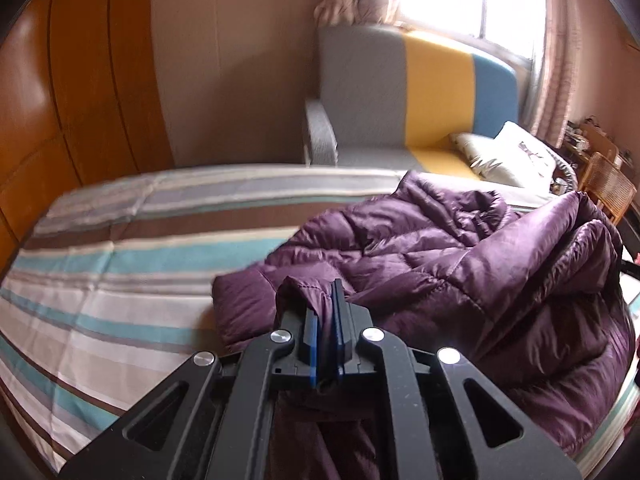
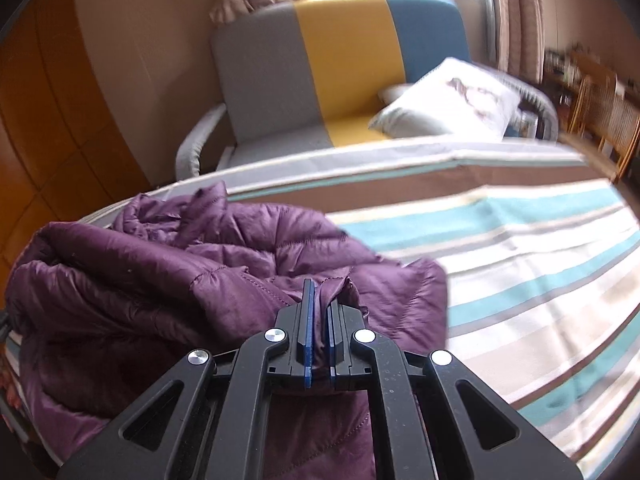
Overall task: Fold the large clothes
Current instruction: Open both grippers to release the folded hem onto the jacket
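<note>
Left hand-held gripper and right hand-held gripper each pinching purple quilted jacket fabric — bunched on striped bed.

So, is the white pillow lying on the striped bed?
No, the white pillow lies on the seat of the grey, yellow and blue sofa, behind the striped bed.

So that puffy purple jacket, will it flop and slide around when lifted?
Probably floppy: the purple jacket lies bunched in soft folds on the striped bed. Its shiny fabric looks slippery. The quilted padding suggests it is light for its bulk, though both tools, left and right, pinch it.
</note>
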